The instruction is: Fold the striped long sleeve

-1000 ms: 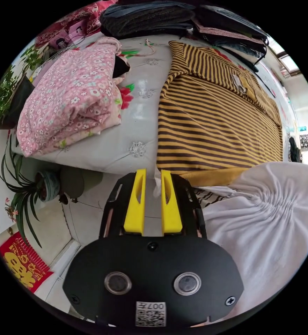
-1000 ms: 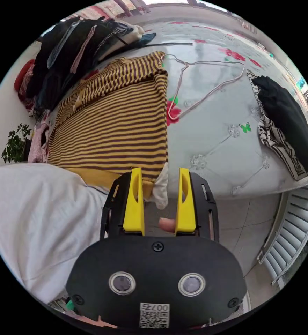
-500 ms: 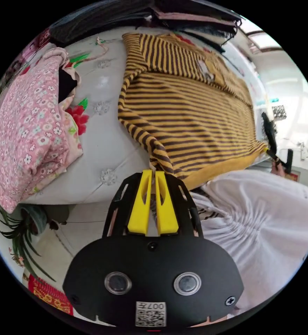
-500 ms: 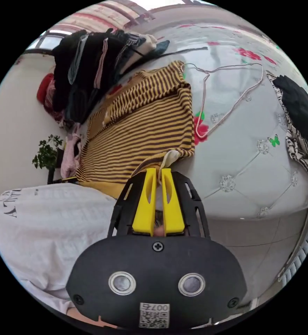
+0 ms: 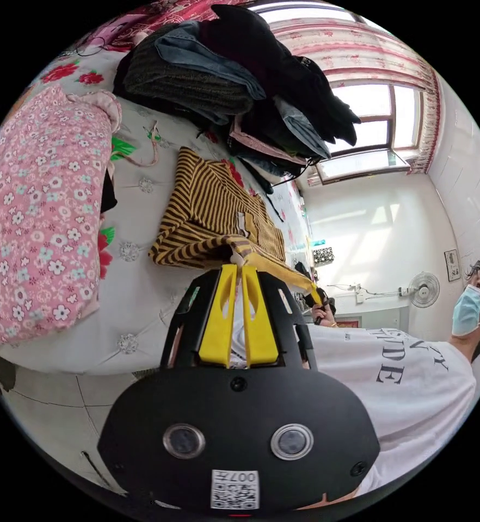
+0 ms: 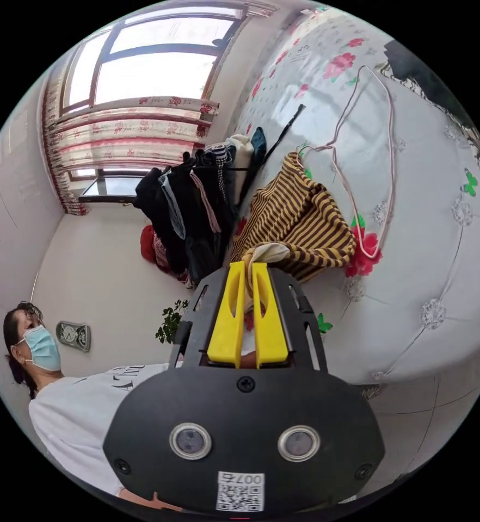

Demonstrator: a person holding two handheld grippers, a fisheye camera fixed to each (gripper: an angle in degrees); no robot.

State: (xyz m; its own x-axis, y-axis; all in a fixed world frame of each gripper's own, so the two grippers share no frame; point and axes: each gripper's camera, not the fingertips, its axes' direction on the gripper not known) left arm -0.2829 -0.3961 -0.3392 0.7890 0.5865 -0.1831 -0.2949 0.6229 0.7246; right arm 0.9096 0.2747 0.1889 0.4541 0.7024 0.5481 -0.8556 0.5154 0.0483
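Beyond both tools spreads the bed (image 5: 142, 304), its pale quilted cover printed with red flowers. Past the left tool's tips a heap of dark clothes (image 5: 240, 92) sits at the far side of the bed, and off to that tool's left lies a pink floral quilt (image 5: 38, 217), folded and bulky. To its right stands the person in a white printed shirt (image 5: 398, 375).

The striped long sleeve (image 5: 213, 217), yellow with dark bands, lies on the bed just ahead of each tool, its near hem lifted off the cover. The left tool (image 5: 239, 266) is clenched on one corner of that hem, and the hem stretches taut from there away to the right. The right tool (image 6: 248, 267) is clenched on the other corner, where the fabric bunches and turns up a pale inner side; how much cloth sits between its jaws is hard to judge.

In the right gripper view a thin pink hanger (image 6: 384, 179) rests on the bed just right of the shirt.
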